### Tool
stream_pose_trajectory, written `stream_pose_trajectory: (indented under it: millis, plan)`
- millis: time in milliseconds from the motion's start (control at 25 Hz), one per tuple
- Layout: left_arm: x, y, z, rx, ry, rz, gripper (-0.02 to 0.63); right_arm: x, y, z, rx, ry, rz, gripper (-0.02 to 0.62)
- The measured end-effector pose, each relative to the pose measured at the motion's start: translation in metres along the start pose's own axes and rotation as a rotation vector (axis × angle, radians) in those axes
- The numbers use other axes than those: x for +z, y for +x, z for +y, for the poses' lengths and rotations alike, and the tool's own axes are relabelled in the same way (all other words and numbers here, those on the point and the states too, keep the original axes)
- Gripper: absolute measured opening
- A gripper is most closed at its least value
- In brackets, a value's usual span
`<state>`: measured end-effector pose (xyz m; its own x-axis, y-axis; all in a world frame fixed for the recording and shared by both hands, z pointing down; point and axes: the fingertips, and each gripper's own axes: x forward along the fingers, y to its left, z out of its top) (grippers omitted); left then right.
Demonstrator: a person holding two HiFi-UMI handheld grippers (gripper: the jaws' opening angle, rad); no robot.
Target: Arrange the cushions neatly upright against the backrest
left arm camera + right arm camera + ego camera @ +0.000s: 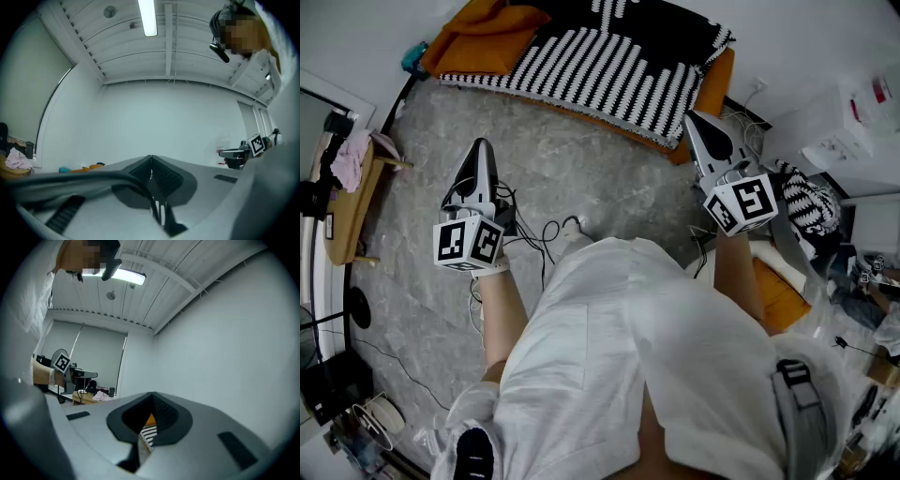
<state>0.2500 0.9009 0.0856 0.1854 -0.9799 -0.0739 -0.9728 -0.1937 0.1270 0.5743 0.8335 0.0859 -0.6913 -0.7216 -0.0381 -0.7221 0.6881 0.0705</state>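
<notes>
The left gripper and right gripper are held level above the grey floor, their fingers closed together on nothing. Beyond, an orange cushion is seen lying flat on the low sofa, beside a striped throw.

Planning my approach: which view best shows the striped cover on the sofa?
Head view: the striped cover lies spread over the sofa. Right gripper view shows only a sliver; left gripper view, none.

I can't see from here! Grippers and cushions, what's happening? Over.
Left gripper shut, empty. Right gripper shut, empty. Orange cushion and striped cushion lie flat, none upright yet. Loose cables on floor ahead.
</notes>
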Motion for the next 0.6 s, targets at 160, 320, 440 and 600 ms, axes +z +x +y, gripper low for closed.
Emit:
stream_pose_trajectory:
  millis: [160, 320, 440, 600]
  plan:
    - [-0.004, 0.005, -0.001, 0.003, -0.005, 0.007, 0.013, -0.002, 0.001, -0.004, -0.001, -0.012, 0.006, 0.006]
    - [-0.009, 0.005, 0.004, 0.010, -0.018, 0.013, 0.012, -0.007, 0.005, -0.005, -0.001, -0.005, 0.012, 0.006]
    - [-0.014, 0.004, 0.004, 0.019, -0.019, 0.020, 0.013, -0.011, 0.007, -0.008, 0.006, 0.010, 0.007, 0.006]
    - [-0.019, 0.008, 0.008, 0.033, -0.019, 0.030, 0.014, -0.014, 0.014, -0.012, 0.019, 0.032, -0.002, 0.008]
